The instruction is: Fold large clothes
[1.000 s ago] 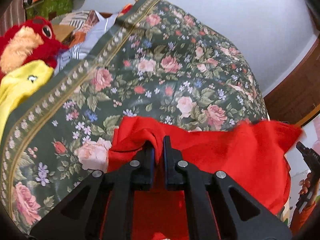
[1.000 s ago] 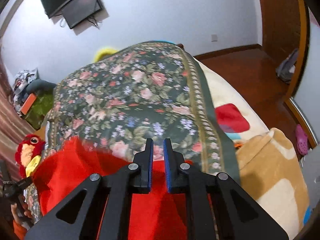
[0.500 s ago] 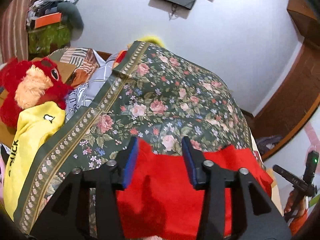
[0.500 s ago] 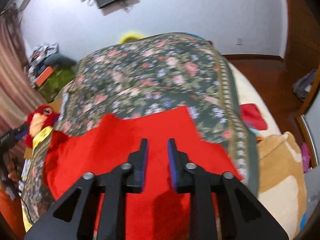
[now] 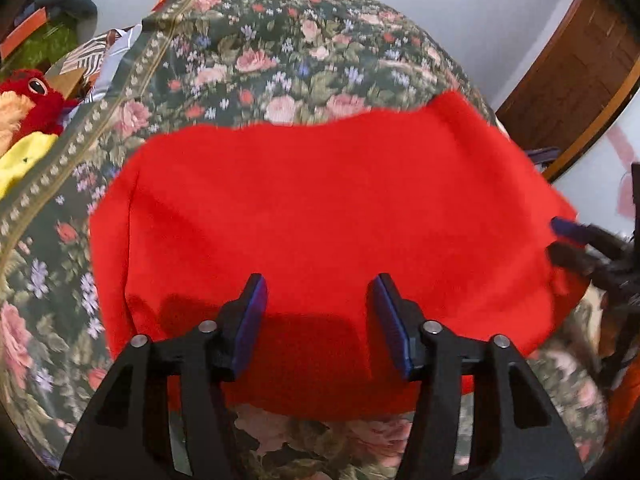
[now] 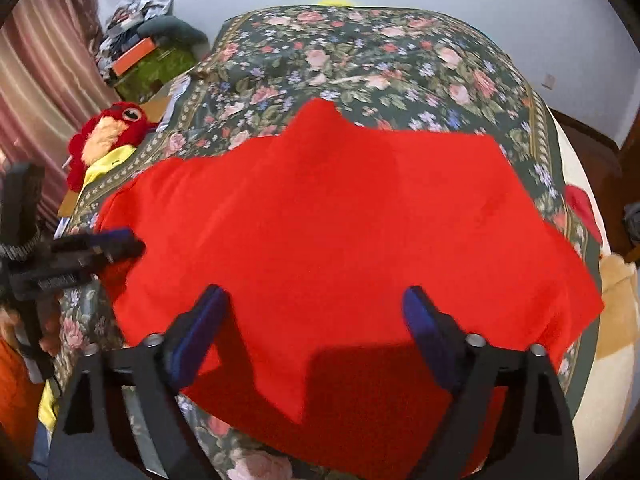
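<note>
Left wrist view first: the left gripper (image 5: 318,300) is seen with its blue-padded fingers (image 5: 252,320) spread well apart, nothing held between them. The red garment (image 5: 320,200) is spread out flat over the floral bedspread (image 5: 260,52), filling the middle of the frame. At 3 o'clock the right gripper (image 5: 560,240) is poking in at the garment's edge, blurred, fingers a bit apart. At 9 to 10 o'clock a red plush bird (image 5: 28,96) can be made out beside the bed, with something yellow (image 5: 20,156) just under it. Wooden panelling is seen at 2 o'clock.

Right wrist view: the right gripper (image 6: 316,320) is opened even wider, empty, held over the near edge of the red garment (image 6: 340,220). The left gripper (image 6: 120,244) is spotted at 9 o'clock by the garment's corner. A green box (image 6: 156,68) is seen at 11 o'clock with an orange item (image 6: 132,54) lying on top and clutter piled behind; what's inside can't be told. A striped curtain (image 6: 40,60) hangs at 10 o'clock.
</note>
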`<control>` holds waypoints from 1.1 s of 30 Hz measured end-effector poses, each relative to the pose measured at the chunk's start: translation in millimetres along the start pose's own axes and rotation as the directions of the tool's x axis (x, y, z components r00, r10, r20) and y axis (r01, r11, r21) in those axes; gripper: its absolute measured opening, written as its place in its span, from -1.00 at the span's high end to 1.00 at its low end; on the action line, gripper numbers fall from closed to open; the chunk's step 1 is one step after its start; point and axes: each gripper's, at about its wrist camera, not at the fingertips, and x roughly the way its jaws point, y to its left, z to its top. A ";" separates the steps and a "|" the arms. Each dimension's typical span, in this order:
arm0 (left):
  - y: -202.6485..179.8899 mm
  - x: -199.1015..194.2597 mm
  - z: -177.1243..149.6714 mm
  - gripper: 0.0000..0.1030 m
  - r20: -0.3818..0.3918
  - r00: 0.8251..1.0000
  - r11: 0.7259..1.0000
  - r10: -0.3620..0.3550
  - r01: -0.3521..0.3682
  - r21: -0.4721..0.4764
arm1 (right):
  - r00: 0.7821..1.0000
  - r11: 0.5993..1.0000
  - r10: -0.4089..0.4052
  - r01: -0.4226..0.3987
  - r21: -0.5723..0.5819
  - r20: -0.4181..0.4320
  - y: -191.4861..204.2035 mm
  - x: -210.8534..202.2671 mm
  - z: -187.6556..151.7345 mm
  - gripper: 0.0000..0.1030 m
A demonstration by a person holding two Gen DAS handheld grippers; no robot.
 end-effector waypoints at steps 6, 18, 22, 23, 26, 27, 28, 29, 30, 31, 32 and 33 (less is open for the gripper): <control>32.4 -5.9 -11.8 -0.34 0.018 0.998 0.993 0.056 -0.054 -0.109 | 0.995 0.991 -0.100 0.102 0.085 -0.026 -36.5 -8.9 -17.9 -0.89; 78.4 -55.9 -41.4 -0.34 0.035 0.972 0.947 0.234 -0.219 -0.233 | 0.973 0.927 -0.219 0.231 0.296 -0.076 -86.5 -49.8 -63.3 -0.89; 94.2 -81.6 -53.1 -0.34 0.051 0.978 0.933 0.203 -0.178 -0.313 | 0.972 0.917 -0.233 0.229 0.327 -0.027 -81.9 -77.6 -66.5 -0.89; 95.8 -84.5 -54.3 -0.34 0.051 0.982 0.932 0.180 -0.154 -0.327 | 0.972 0.917 -0.234 0.225 0.329 -0.015 -79.7 -82.5 -66.1 -0.89; 103.3 -95.1 -65.1 -0.34 0.082 0.996 0.909 0.036 0.002 -0.417 | 0.971 0.922 -0.237 0.213 0.324 0.035 -67.6 -98.1 -62.7 -0.89; 104.6 -96.6 -70.0 -0.34 0.099 0.995 0.893 -0.011 0.055 -0.447 | 0.971 0.923 -0.236 0.210 0.322 0.046 -65.5 -99.7 -61.8 -0.89; 103.9 -96.3 -73.4 -0.34 0.109 0.993 0.882 -0.046 0.091 -0.462 | 0.971 0.925 -0.235 0.206 0.319 0.054 -62.7 -101.4 -61.1 -0.89; 101.4 -95.3 -74.9 -0.34 0.115 0.991 0.875 -0.070 0.116 -0.471 | 0.971 0.929 -0.230 0.199 0.312 0.065 -57.4 -103.7 -59.8 -0.89; 99.5 -92.1 -77.1 -0.35 0.122 0.987 0.862 -0.108 0.154 -0.483 | 0.972 0.932 -0.223 0.192 0.306 0.072 -56.6 -103.5 -58.2 -0.89; 97.5 -85.2 -79.6 -0.34 0.128 0.977 0.840 -0.168 0.210 -0.501 | 0.973 0.936 -0.218 0.186 0.298 0.078 -52.6 -102.8 -56.6 -0.89; 96.3 -81.4 -80.4 -0.34 0.132 0.970 0.823 -0.205 0.244 -0.513 | 0.973 0.941 -0.213 0.181 0.287 0.085 -48.0 -101.8 -55.0 -0.89; 94.5 -75.2 -81.8 -0.34 0.142 0.956 0.794 -0.257 0.293 -0.533 | 0.974 0.944 -0.209 0.177 0.278 0.088 -45.5 -101.7 -54.5 -0.89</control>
